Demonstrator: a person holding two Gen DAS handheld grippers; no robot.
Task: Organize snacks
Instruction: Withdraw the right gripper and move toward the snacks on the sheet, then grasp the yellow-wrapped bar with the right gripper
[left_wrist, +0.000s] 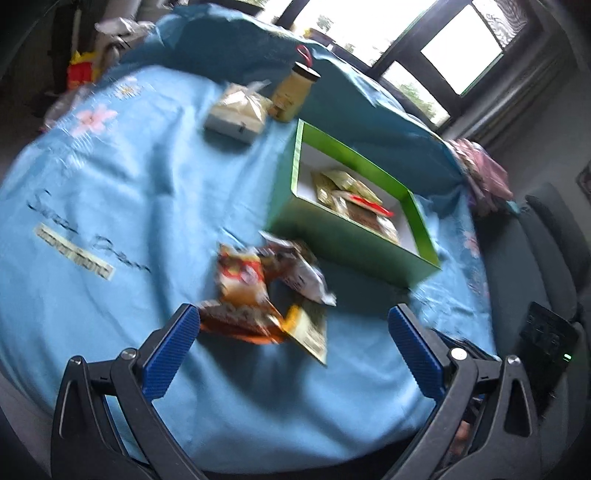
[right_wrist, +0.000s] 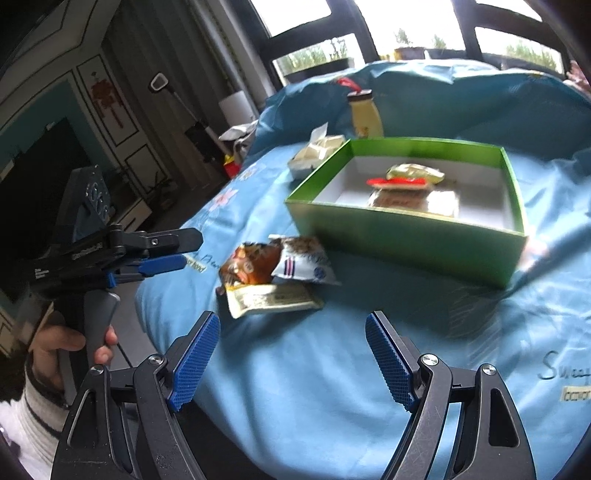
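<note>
Right wrist view alone shows left hand-held gripper (right_wrist: 188, 251), sleeve (right_wrist: 33, 417).

A light-blue cloth (right_wrist: 332, 369) with pink flowers and dark script covers the surface. Near its front edge lies a loose heap of snack packets (right_wrist: 275, 275) (some overlapping). Just behind it, to the right, stands an open green box (right_wrist: 406, 236). Farther back, left of the box, sits a white carton (right_wrist: 314, 153), with a yellow bottle (right_wrist: 365, 116) upright beside it.
</note>
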